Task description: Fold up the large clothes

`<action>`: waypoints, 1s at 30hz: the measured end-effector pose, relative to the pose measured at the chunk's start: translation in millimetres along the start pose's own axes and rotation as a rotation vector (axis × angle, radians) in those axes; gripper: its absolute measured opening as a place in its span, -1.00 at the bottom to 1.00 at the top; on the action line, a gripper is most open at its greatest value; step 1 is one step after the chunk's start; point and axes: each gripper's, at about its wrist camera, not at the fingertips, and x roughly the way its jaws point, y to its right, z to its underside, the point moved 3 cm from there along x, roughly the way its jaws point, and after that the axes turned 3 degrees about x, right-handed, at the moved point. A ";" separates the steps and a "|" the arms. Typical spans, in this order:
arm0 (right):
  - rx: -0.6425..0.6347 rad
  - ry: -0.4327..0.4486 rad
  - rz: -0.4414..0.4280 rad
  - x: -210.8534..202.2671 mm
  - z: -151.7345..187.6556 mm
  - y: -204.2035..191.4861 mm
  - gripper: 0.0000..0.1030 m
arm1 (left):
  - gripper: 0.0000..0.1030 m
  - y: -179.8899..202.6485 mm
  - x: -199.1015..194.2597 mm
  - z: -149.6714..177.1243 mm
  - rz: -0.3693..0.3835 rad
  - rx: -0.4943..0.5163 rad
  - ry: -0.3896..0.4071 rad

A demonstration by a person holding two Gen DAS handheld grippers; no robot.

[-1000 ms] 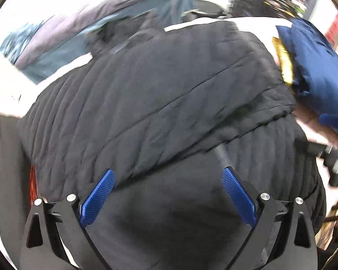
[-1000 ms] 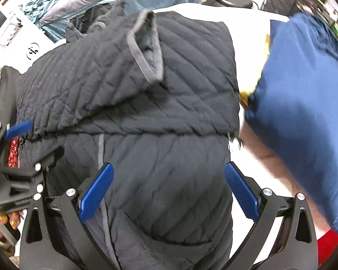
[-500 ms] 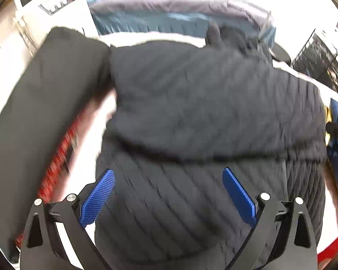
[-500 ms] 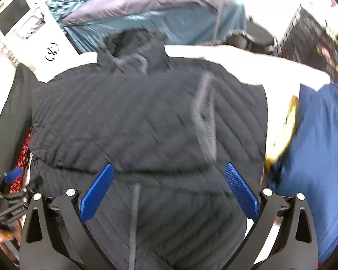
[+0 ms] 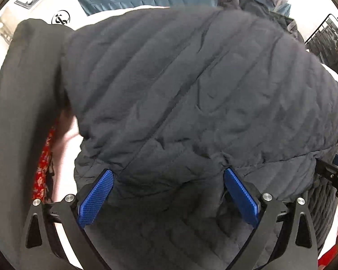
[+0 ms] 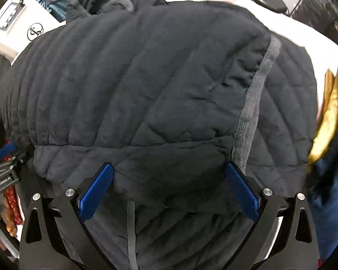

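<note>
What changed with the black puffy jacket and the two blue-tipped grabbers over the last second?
Both grippers, left and right, swung out over the black quilted jacket and dropped closer to its folded-over layer, which now fills both views. Nothing was gripped or released: both stayed wide open. The navy garment stays beside the jacket.

We count one black quilted jacket (image 5: 191, 94), two grippers, the left gripper (image 5: 169, 193) and the right gripper (image 6: 169, 191), one blue garment (image 6: 331, 180) with gold lining, one black garment (image 5: 22, 112), and one red patterned cloth (image 5: 42, 164).
</note>
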 end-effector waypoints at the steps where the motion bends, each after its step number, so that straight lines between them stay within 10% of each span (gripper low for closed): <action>1: -0.015 -0.005 0.005 4.4 -1.5 -1.1 0.89 | 0.90 -0.1 4.6 -1.4 -0.001 0.003 -0.007; 18: 0.024 -0.069 0.065 32.4 -31.4 -9.6 0.92 | 0.92 -2.3 45.2 -51.4 0.043 0.006 -0.054; 30: 0.016 0.023 0.029 -13.5 10.7 -18.9 0.91 | 0.88 -20.9 1.2 -31.7 0.054 -0.034 0.105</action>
